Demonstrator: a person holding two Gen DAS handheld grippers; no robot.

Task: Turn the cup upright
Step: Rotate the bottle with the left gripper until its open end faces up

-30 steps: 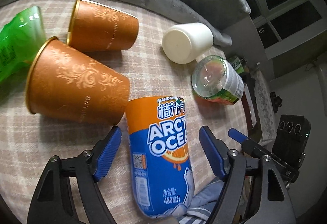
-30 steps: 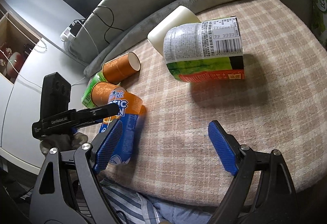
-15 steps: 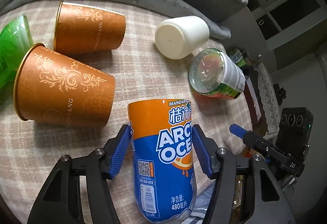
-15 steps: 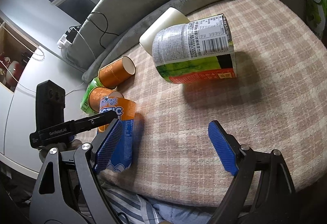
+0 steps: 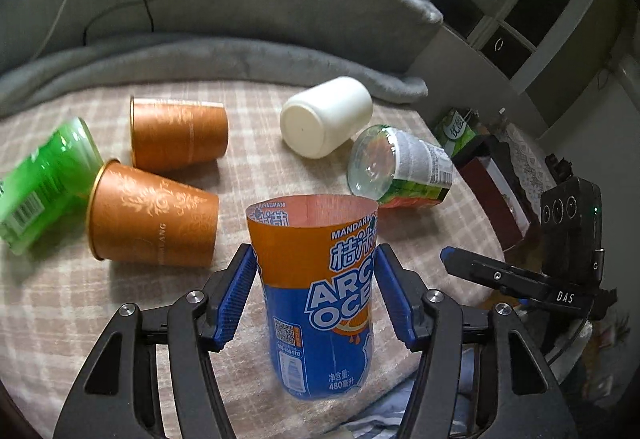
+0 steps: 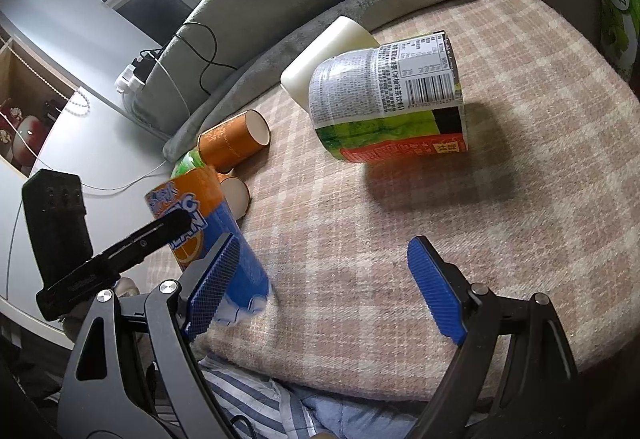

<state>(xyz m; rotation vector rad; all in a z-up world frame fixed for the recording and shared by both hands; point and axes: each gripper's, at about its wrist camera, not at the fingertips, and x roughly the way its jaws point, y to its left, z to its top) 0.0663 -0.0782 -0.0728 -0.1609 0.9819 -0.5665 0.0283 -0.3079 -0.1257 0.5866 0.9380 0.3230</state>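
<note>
An orange-and-blue Arctic Ocean cup (image 5: 320,287), a cut bottle with an open top, stands nearly upright on the checked cushion (image 5: 260,167). My left gripper (image 5: 316,295) is shut on it, blue pads against both sides. It also shows in the right wrist view (image 6: 208,231), tilted slightly. My right gripper (image 6: 324,287) is open and empty above the cushion's front part. A green-and-red labelled cup (image 6: 392,103) lies on its side ahead of it.
Two orange paper cups (image 5: 152,215) (image 5: 180,133), a green cup (image 5: 44,175), a white cup (image 5: 324,117) and the labelled cup (image 5: 400,171) lie on their sides. A grey blanket (image 5: 200,55) rims the back. The cushion's front edge (image 6: 360,371) drops off.
My left gripper closed on the Arctic Ocean cup, which lay on its side, and tipped it up to nearly upright. The right gripper stayed open and barely moved.
</note>
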